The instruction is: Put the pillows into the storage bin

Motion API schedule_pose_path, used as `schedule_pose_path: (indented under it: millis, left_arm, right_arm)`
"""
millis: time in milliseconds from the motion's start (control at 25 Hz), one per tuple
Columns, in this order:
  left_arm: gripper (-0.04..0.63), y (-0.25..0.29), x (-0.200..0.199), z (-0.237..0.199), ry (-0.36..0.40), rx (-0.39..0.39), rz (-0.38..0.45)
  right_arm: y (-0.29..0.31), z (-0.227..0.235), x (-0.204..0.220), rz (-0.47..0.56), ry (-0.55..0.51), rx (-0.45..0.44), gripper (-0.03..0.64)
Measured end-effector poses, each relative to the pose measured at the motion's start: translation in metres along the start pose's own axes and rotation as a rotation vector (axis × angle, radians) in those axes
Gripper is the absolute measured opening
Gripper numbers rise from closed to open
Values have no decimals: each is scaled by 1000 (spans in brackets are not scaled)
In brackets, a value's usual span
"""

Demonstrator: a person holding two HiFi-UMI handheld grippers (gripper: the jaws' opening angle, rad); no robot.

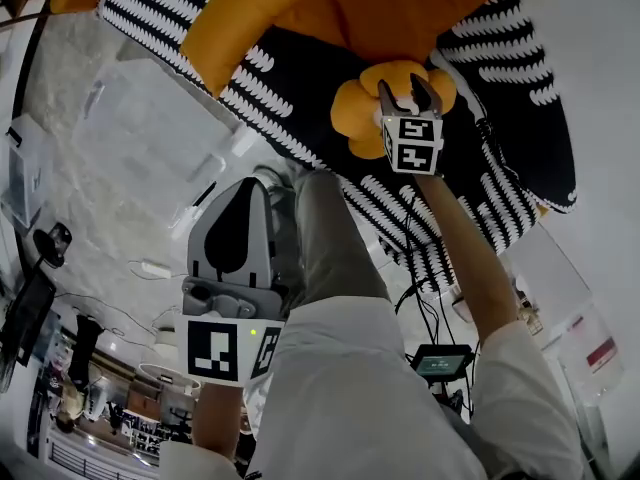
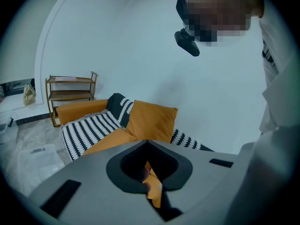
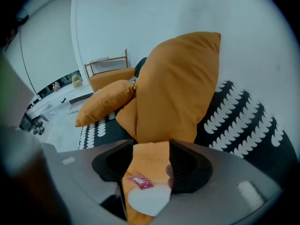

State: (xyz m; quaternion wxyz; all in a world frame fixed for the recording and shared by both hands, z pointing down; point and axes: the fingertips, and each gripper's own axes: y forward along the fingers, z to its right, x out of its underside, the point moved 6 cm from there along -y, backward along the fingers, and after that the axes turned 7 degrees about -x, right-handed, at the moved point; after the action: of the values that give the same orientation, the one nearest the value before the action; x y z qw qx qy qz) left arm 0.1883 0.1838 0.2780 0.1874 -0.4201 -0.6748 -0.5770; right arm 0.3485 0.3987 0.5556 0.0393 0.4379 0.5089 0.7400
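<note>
At 12 o'clock of the head view, orange pillow (image 1: 390, 8) on the striped blanket (image 1: 300, 98). Right claw (image 1: 410, 88) spread wide there, with a pillow corner between the jaws, not squeezed. Left claw (image 1: 245, 183) at 7 o'clock, jaws closed together.

Pillows (image 3: 178, 78): orange woven cloth, matt, soft creases. One corner carries a small red label (image 3: 139, 182) and a white tag (image 3: 149, 199); both are smooth, cloth or paper unclear. Throw (image 1: 270, 78): black-and-white cloth, matt, slightly coarse weave. Shelf (image 2: 70, 93): bare wood, satin finish. Storage bin (image 2: 40, 159): clear plastic, faint gloss. Floor (image 1: 90, 208): pale veined stone or tile, smooth, some sheen. Wall (image 2: 140, 55): white, smooth, matt. Left gripper (image 1: 252, 186) and right gripper (image 1: 405, 90): grey hard plastic, matt, darker inside the jaws. Marker cube (image 1: 412, 143): white, flat black print. Trousers (image 1: 335, 238): grey-green cloth, matt. Shirt (image 1: 350, 398): white cloth, lightly creased.
</note>
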Motion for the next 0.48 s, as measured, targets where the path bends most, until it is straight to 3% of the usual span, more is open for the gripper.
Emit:
schedule_pose_path:
  millis: [280, 400, 480]
  left_arm:
    - [2, 10, 2, 0, -7, -9, -11]
    - [2, 12, 3, 0, -9, -15, -9]
    - [2, 11, 3, -2, -12, -19, -6]
  right_arm:
    - [29, 11, 20, -103, -14, 14, 253]
    - [35, 12, 20, -115, -38, 36, 220]
    - [37, 8, 21, -131, -79, 27, 140]
